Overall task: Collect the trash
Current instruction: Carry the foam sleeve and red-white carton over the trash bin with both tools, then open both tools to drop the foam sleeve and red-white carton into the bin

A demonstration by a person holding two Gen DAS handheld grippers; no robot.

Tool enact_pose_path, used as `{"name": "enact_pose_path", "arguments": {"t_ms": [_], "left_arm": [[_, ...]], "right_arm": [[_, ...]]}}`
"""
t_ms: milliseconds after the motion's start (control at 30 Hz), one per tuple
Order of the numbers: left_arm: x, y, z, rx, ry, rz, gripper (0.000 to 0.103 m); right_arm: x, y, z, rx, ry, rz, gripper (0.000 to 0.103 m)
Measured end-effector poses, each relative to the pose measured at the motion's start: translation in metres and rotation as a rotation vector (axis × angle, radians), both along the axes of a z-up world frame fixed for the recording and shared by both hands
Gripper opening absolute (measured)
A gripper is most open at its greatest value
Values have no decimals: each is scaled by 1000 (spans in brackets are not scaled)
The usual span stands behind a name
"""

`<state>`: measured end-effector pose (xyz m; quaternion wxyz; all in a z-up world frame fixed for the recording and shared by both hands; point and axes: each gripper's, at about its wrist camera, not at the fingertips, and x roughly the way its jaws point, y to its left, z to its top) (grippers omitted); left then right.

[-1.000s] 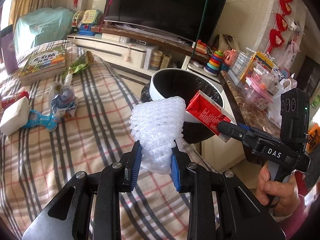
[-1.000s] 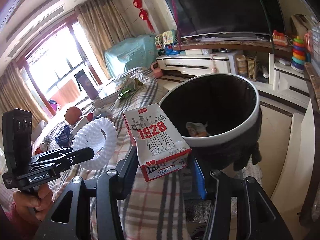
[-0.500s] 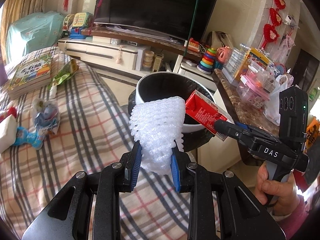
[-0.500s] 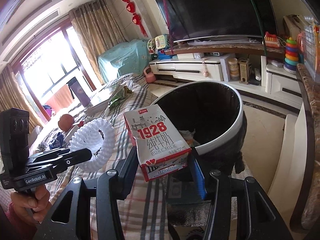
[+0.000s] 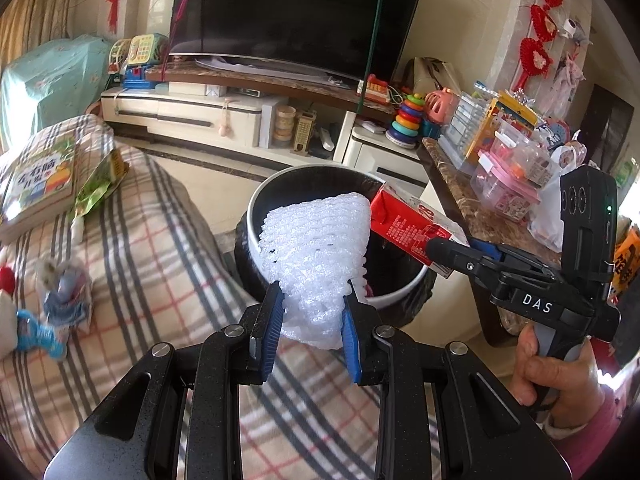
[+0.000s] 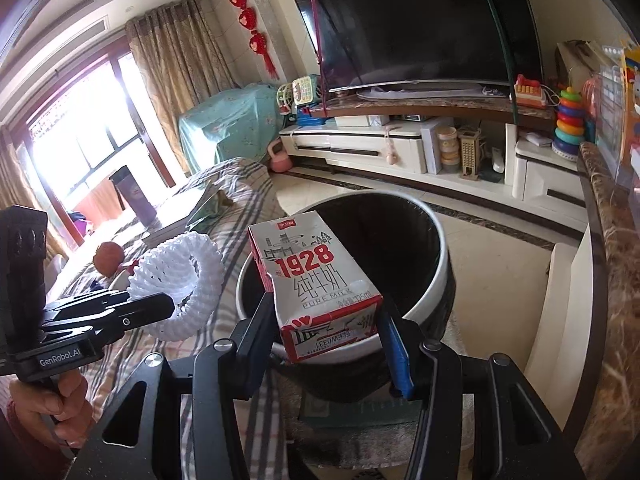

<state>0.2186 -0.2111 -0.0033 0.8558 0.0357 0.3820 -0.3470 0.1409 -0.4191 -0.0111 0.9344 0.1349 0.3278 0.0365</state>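
My left gripper (image 5: 310,326) is shut on a white foam fruit net (image 5: 316,256) and holds it over the near rim of a round trash bin (image 5: 256,204) with a white rim and black liner. My right gripper (image 6: 326,330) is shut on a red and white "1928" milk carton (image 6: 320,280) and holds it above the bin (image 6: 440,248). The carton also shows in the left wrist view (image 5: 408,228), to the right of the net. The net shows in the right wrist view (image 6: 180,284), to the left of the carton.
A plaid-covered sofa (image 5: 160,264) carries a book (image 5: 40,176), a green wrapper (image 5: 100,188) and small wrappers (image 5: 64,292). A TV stand (image 5: 200,112) and TV stand behind the bin. A cluttered marble counter (image 5: 480,208) is at the right.
Both grippers have moved closer to the bin with their loads. The bin now looks larger and sits right under the net and the carton.
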Motion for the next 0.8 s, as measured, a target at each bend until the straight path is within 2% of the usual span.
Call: {"name": "enact_pose_path", "arguments": {"t_ms": [800], "left_arm": [[33,-38,-7,62,14,-21,25]], "right_arm": [[28,-19,-2,-86,37,-15,50]]}}
